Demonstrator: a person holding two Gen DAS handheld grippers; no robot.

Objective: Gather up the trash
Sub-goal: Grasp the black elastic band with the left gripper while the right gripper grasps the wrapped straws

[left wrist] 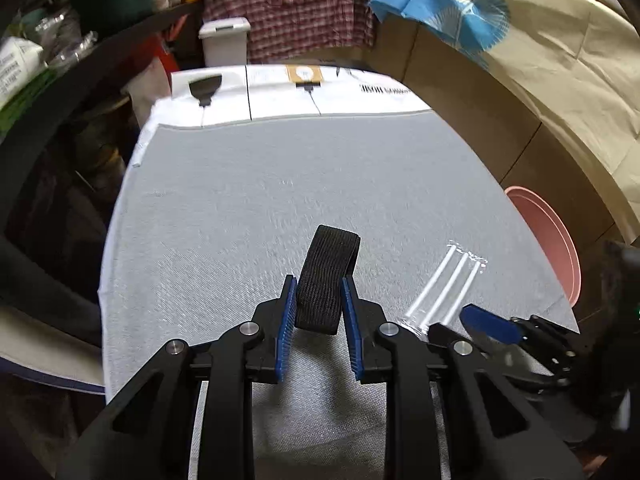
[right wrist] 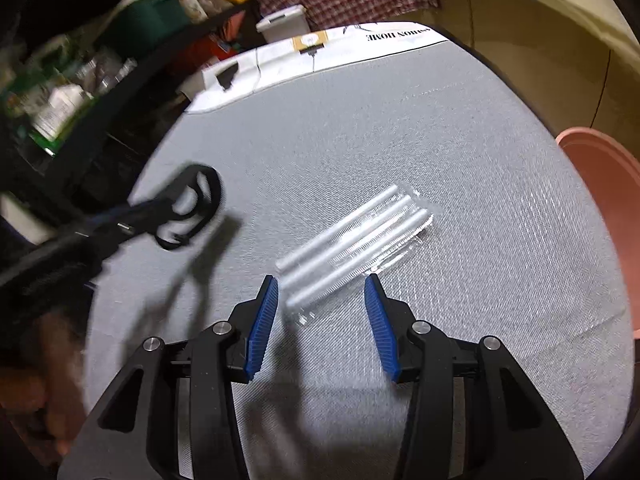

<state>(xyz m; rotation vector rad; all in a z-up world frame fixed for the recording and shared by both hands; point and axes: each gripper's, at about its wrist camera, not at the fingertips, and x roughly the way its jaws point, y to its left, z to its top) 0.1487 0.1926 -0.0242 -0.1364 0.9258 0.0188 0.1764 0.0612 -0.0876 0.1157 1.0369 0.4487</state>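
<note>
My left gripper point(left wrist: 319, 292) is shut on a black elastic band point(left wrist: 328, 280) and holds it above the grey table cloth point(left wrist: 280, 184). From the right wrist view the band point(right wrist: 200, 208) hangs as a loop from the blurred left gripper point(right wrist: 160, 212). A clear plastic packet with three white sticks point(right wrist: 352, 244) lies flat on the cloth. My right gripper point(right wrist: 320, 292) is open, its blue pads either side of the packet's near end, empty. The packet also shows in the left wrist view point(left wrist: 444, 284), with the right gripper point(left wrist: 488, 322) at its near end.
A pink bin point(left wrist: 552, 240) stands beside the table's right edge, also seen in the right wrist view point(right wrist: 608, 208). A white printed box point(left wrist: 288, 92) lies at the far edge. Cluttered shelves point(right wrist: 80, 88) stand left. A white lidded bin point(left wrist: 226, 40) is behind.
</note>
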